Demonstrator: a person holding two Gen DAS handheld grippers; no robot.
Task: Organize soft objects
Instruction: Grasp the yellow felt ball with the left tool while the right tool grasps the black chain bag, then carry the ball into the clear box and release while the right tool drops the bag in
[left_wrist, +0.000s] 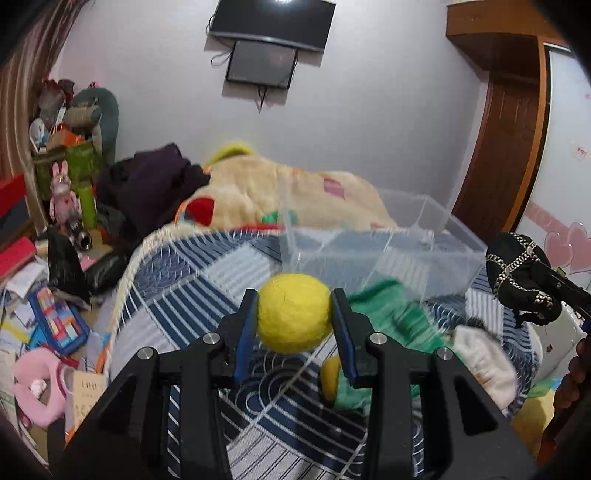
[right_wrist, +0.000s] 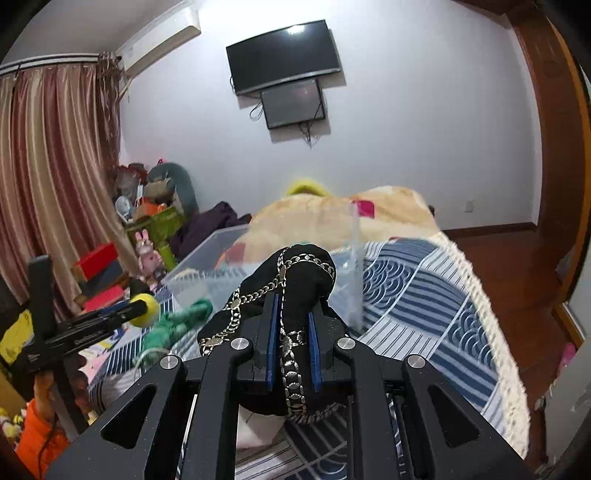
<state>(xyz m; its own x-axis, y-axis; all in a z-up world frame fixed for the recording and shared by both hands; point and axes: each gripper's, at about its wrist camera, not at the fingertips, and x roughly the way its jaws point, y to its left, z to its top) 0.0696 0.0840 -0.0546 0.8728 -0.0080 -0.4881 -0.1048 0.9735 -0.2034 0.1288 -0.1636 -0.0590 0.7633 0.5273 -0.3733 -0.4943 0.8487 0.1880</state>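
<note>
My left gripper (left_wrist: 294, 312) is shut on a yellow felt ball (left_wrist: 293, 314) and holds it above the bed, in front of a clear plastic bin (left_wrist: 384, 254). My right gripper (right_wrist: 293, 314) is shut on a black cloth with silver chain trim (right_wrist: 295, 280), held above the bed near the bin (right_wrist: 207, 254). It also shows at the right of the left wrist view (left_wrist: 521, 277). A green knitted piece (left_wrist: 391, 314), a second yellow ball (left_wrist: 330, 376) and a white soft item (left_wrist: 484, 358) lie on the blue patterned bedspread (left_wrist: 192, 288).
A beige blanket (left_wrist: 280, 192) and dark clothes (left_wrist: 155, 184) are heaped behind the bin. The floor on the left is cluttered with boxes, toys and papers (left_wrist: 48, 325). A wooden wardrobe (left_wrist: 513, 147) stands on the right. Two screens (right_wrist: 284, 62) hang on the wall.
</note>
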